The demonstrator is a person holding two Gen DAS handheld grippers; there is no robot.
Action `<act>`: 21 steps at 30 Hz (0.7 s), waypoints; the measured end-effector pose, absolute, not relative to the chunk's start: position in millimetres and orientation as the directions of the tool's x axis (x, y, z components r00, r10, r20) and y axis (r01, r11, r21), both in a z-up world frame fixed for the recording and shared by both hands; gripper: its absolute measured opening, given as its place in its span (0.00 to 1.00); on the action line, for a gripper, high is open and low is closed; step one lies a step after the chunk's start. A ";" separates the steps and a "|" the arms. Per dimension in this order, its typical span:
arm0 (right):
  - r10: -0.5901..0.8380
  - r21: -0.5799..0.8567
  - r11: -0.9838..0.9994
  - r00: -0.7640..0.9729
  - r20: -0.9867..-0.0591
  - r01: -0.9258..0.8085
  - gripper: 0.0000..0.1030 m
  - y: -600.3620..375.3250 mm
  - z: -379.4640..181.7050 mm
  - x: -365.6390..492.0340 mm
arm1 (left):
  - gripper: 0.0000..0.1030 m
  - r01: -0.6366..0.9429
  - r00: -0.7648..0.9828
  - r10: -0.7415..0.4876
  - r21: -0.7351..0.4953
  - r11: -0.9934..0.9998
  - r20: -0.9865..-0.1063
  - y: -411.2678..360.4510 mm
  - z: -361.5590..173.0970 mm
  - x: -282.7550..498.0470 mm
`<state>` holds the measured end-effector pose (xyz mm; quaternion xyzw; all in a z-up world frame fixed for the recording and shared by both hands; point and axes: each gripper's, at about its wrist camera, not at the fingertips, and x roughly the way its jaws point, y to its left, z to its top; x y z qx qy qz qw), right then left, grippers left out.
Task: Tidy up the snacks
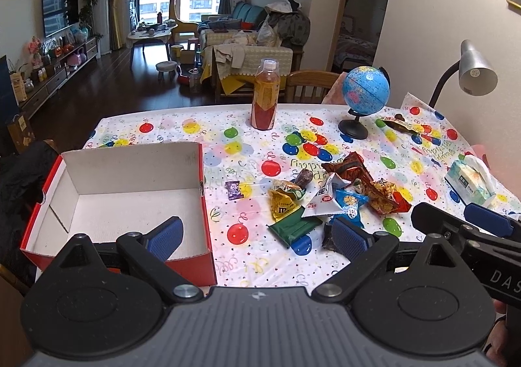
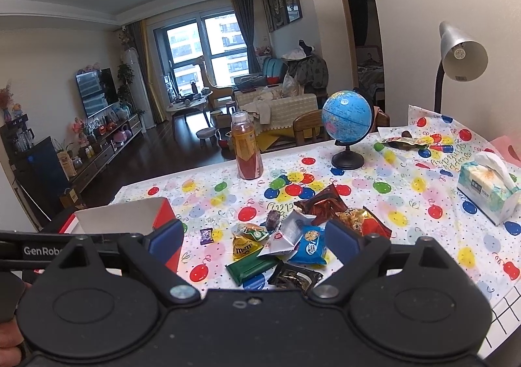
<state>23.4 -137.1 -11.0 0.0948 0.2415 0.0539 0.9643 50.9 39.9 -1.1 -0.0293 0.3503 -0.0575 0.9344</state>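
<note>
Looking along the left gripper [image 1: 257,236], its 2 blue-padded fingers stand wide apart with nothing between them, hovering above the near table edge. The red shoebox [image 1: 114,201], white inside and bare, sits to the left on the balloon-print tablecloth [image 1: 195,126]. The snack pile [image 1: 329,197] lies to its right, with a small purple candy [image 1: 234,190] alone between box and pile. These packets should be light, crinkly and slippery; the foil ones will likely slide or crumple, so a pinch on a flat sealed edge looks safer than a squeeze on the puffed middle. The green bar [image 1: 293,227] looks flat and stiffer, and its near end sticks out of the pile, an easy place to take hold. Part of the right gripper [image 1: 488,223] shows at the right edge.

From the right wrist view, the right gripper [image 2: 254,240] is likewise spread wide and holds nothing, poised above the pile. Below it lie a yellow M&M's bag [image 2: 243,248], a white triangular packet [image 2: 286,238], a blue cookie packet [image 2: 311,246], a black wrapper [image 2: 298,279] nearest the camera, and a brown foil bag [image 2: 322,205] farther back. Contents such as cookies may be brittle, so a gentle grip seems wise. A juice bottle [image 2: 249,152], a globe [image 2: 348,119] and a tissue pack [image 2: 486,188] stand well apart from the snacks.
</note>
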 end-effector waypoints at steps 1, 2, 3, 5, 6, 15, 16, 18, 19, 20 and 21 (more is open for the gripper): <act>0.150 0.208 0.976 0.878 -0.455 -0.060 0.90 -137.1 -10.4 23.4 | 0.96 0.090 0.747 -0.131 -0.096 0.991 -0.652 40.6 -1.5 52.5; 0.152 0.207 0.976 0.878 -0.453 -0.062 0.90 -135.8 -10.3 24.4 | 0.96 0.094 0.747 -0.134 -0.097 0.991 -0.652 41.0 -2.0 53.9; 0.154 0.206 0.976 0.879 -0.451 -0.065 0.90 -134.6 -10.3 25.1 | 0.96 0.097 0.746 -0.137 -0.097 0.990 -0.652 41.7 -2.2 55.6; 0.152 0.203 0.977 0.880 -0.451 -0.064 0.90 -131.9 -10.0 27.7 | 0.96 0.103 0.746 -0.144 -0.101 0.990 -0.650 43.2 -2.3 58.0; 0.149 0.203 0.977 0.879 -0.452 -0.061 0.91 -130.9 -9.7 28.7 | 0.96 0.107 0.746 -0.148 -0.102 0.989 -0.649 43.9 -2.4 59.7; 0.115 0.198 0.980 0.878 -0.464 -0.024 0.91 -122.7 -12.3 33.9 | 0.96 0.172 0.741 -0.214 -0.128 0.977 -0.637 50.2 -5.3 72.8; 0.107 0.193 0.981 0.879 -0.465 -0.017 0.91 -122.9 -13.2 33.6 | 0.96 0.178 0.736 -0.223 -0.135 0.975 -0.639 50.0 -6.5 74.7; 0.097 0.185 0.983 0.876 -0.472 -0.009 0.91 -123.1 -15.0 34.2 | 0.96 0.181 0.722 -0.229 -0.141 0.973 -0.653 47.8 -11.1 79.9; 0.091 0.180 0.984 0.874 -0.477 -0.004 0.91 -124.9 -15.9 34.8 | 0.96 0.178 0.712 -0.227 -0.141 0.974 -0.665 45.7 -13.9 83.2; 0.084 0.177 0.984 0.872 -0.482 0.004 0.91 -127.7 -16.9 36.3 | 0.96 0.178 0.703 -0.229 -0.145 0.973 -0.674 43.5 -16.6 86.4; 0.079 0.179 0.984 0.870 -0.486 0.010 0.91 -131.8 -18.3 38.2 | 0.96 0.175 0.698 -0.230 -0.150 0.973 -0.678 41.8 -19.0 89.5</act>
